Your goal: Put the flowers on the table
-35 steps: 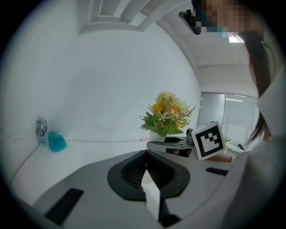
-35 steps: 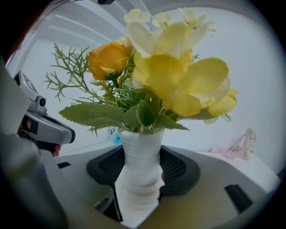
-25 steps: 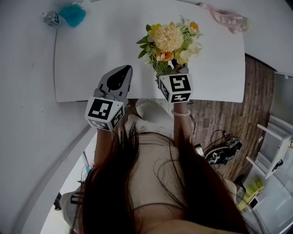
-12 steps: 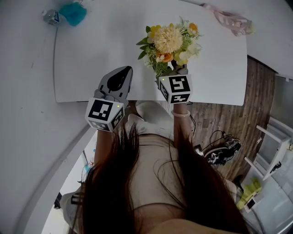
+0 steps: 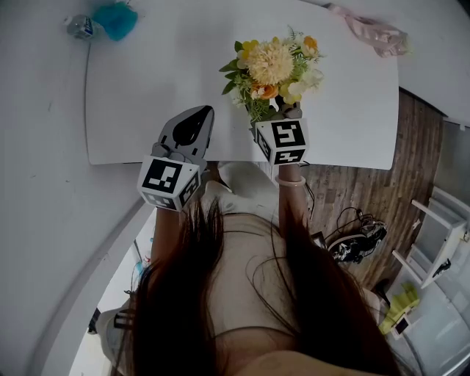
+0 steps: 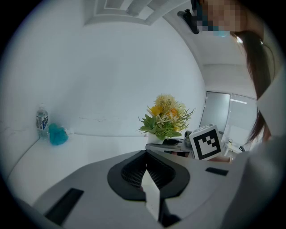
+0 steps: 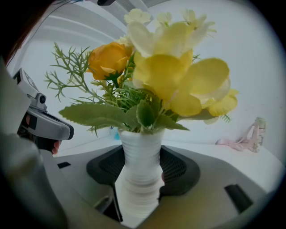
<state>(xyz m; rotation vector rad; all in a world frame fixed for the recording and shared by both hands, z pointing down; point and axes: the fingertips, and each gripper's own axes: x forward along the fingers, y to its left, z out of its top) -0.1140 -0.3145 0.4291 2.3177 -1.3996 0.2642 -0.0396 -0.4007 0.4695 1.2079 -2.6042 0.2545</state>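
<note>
A bunch of yellow, cream and orange flowers stands in a white ribbed vase. My right gripper is shut on that vase and holds it upright over the near part of the white table. In the right gripper view the vase fills the gap between the jaws of the right gripper; its base is hidden, so contact with the table cannot be told. My left gripper hovers to the left at the table's near edge, shut, with nothing held. From the left gripper view the flowers show to the right.
A small water bottle and a teal object sit at the table's far left corner. A pink cloth-like item lies at the far right. Wooden floor with shoes is right of the table.
</note>
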